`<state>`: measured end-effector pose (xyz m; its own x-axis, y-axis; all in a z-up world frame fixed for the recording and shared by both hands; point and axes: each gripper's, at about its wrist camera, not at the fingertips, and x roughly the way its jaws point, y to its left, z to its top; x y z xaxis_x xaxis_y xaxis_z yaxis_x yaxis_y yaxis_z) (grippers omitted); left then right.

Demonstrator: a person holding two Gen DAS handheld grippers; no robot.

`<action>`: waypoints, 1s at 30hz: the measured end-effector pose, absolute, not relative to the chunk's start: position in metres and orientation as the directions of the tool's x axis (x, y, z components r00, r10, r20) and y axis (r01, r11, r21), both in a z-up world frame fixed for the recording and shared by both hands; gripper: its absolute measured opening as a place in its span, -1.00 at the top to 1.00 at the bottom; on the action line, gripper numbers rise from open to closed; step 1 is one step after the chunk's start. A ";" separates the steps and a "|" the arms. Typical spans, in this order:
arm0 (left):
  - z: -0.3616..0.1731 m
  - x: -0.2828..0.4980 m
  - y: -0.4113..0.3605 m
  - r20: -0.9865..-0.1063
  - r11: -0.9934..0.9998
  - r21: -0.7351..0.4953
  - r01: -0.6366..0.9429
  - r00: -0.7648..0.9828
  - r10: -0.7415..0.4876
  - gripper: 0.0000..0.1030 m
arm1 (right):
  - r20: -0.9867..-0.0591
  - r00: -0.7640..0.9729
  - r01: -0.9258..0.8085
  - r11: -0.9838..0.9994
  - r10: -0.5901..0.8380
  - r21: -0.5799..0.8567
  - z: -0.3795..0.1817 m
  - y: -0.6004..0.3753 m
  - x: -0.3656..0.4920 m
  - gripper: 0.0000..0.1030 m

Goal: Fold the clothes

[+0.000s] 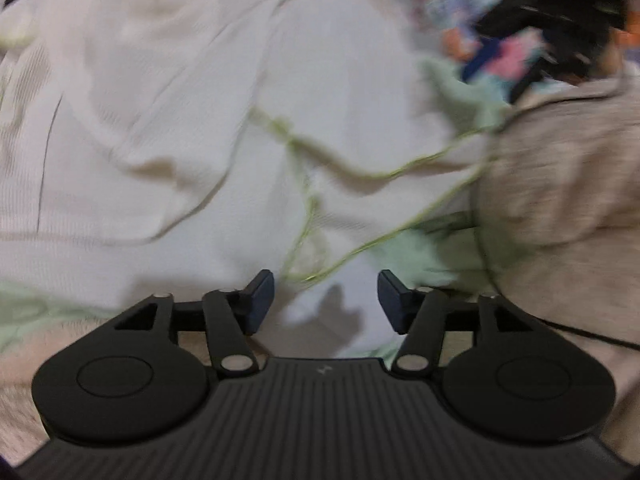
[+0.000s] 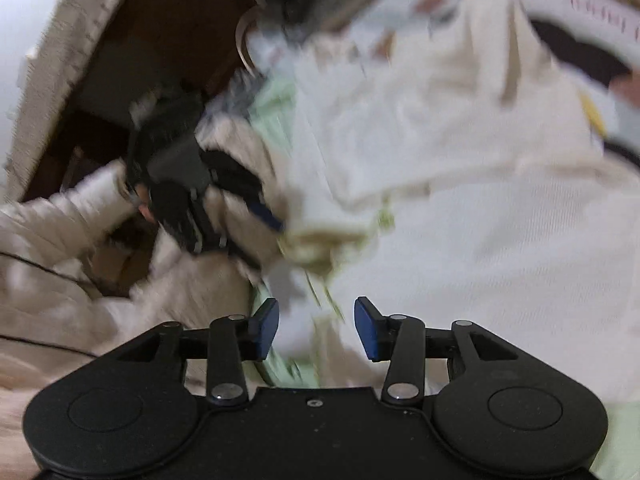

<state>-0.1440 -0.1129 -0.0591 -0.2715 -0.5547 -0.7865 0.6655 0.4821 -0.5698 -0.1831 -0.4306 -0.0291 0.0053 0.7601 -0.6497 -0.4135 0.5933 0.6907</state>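
A white ribbed garment (image 1: 168,128) with yellow-green stitched hems (image 1: 400,172) lies crumpled on a pale green sheet (image 1: 416,256). My left gripper (image 1: 326,300) hovers open just above a hem corner, with nothing between its blue pads. The right wrist view is blurred; the same white garment (image 2: 480,240) fills its right half. My right gripper (image 2: 316,328) is open over a folded edge with green stitching (image 2: 332,300), and its pads touch no cloth. The left gripper (image 2: 264,208) shows there at the garment's left edge, held by a hand in a beige sleeve (image 2: 60,216).
A beige sleeve (image 1: 560,184) fills the right side of the left wrist view, with the right tool's black body (image 1: 568,28) above it. A colourful floral cloth (image 1: 492,32) lies beyond. Dark wooden furniture (image 2: 160,40) stands at the bed's left. A black cable (image 1: 580,332) trails along the sleeve.
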 end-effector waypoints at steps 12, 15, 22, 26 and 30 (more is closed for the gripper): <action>-0.060 -0.027 -0.070 -0.831 0.777 -0.394 0.492 0.169 -0.529 -0.26 | -0.887 0.235 -0.827 0.561 0.398 0.033 -0.056 -0.273 -0.146 0.06; -0.076 0.008 -0.067 -0.803 0.775 -0.471 0.422 0.158 -0.574 -0.26 | -0.901 0.202 -0.867 0.498 0.383 0.018 -0.074 -0.245 -0.133 0.06; -0.113 0.035 -0.068 -0.808 0.835 -0.403 0.375 0.282 -0.517 -0.26 | -0.915 0.203 -0.851 0.525 0.349 0.011 -0.092 -0.218 -0.128 0.06; -0.123 0.036 -0.053 -0.811 0.856 -0.353 0.379 0.332 -0.481 -0.26 | -0.890 0.108 -0.779 0.595 0.443 0.201 -0.091 -0.206 -0.117 -0.21; -0.119 0.041 -0.047 -0.804 0.875 -0.312 0.371 0.388 -0.451 -0.26 | -0.944 0.146 -0.746 0.660 0.294 0.090 -0.115 -0.201 -0.109 0.61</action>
<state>0.0406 -0.0469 -0.1190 0.3878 -0.4509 -0.8039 0.3711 0.8747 -0.3116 -0.1091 -0.2006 -0.1147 0.1463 0.2942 -0.9445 -0.7460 0.6599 0.0900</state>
